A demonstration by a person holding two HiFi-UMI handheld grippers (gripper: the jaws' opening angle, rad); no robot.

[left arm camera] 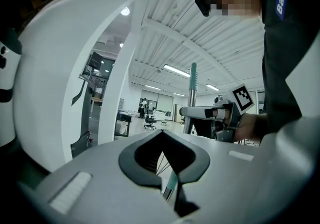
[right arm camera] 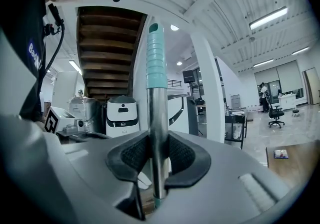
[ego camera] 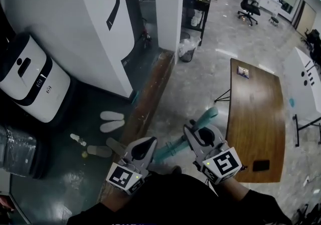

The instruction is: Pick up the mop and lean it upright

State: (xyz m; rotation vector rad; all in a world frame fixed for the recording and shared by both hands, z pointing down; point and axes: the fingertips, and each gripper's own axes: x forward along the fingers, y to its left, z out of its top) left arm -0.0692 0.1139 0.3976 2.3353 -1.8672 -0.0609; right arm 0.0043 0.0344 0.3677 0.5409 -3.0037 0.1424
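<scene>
Mop (ego camera: pixel 208 117) is up off the floor in a two-point hold, its pole slanting from low left to high right between both grippers. The teal grip end points toward the wooden table (ego camera: pixel 253 119). Right gripper (ego camera: pixel 195 133) has its jaws partly closed with the pads clamped on the bare metal pole just under the teal sleeve, so this hand probably steers the top. Left gripper (ego camera: pixel 150 143) sits lower on the pole with its jaws nearly together, and the thin shaft is pinched in the narrow slot at the back of the pads. It likely carries the weight and acts as the pivot. The spaced grips make sense for swinging the pole vertical without it twisting. The mop head is not visible, hidden below the grippers and the person's body. For room, the table edge is near on the right and the handle tip is close to it, so a swing that way risks a knock. A raised wooden curb (ego camera: pixel 150 93) runs ahead-left, with slippers (ego camera: pixel 111 121) beyond it, and white pillar (ego camera: pixel 168 8) stands further ahead, a likely surface to lean against. Open tiled floor lies ahead between curb and table.
</scene>
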